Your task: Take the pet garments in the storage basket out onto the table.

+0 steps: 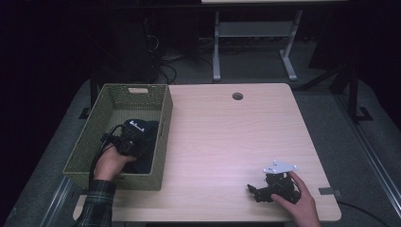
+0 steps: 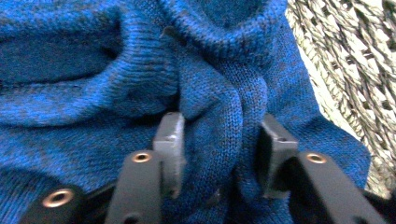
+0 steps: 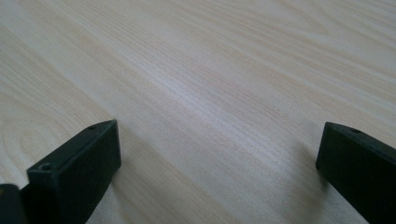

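Observation:
A dark blue knitted garment (image 1: 147, 133) lies inside a green woven basket (image 1: 164, 124) at the table's left. My left gripper (image 1: 130, 142) reaches down into the basket. In the left gripper view a bunched fold of the blue knit (image 2: 93, 70) fills the gap between the jaws of the left gripper (image 2: 219, 140), and both pads press on it. The basket's woven wall (image 2: 355, 70) shows at the right there. My right gripper (image 1: 253, 193) rests near the table's front right edge. The right gripper (image 3: 219, 144) stands open, jaws wide apart over bare wood.
The light wooden table (image 1: 227, 132) has a round cable hole (image 1: 237, 96) near its far edge. A grey desk frame (image 1: 216, 52) and cables stand on the floor beyond the table. A piece of grey tape (image 1: 329, 191) sits at the front right corner.

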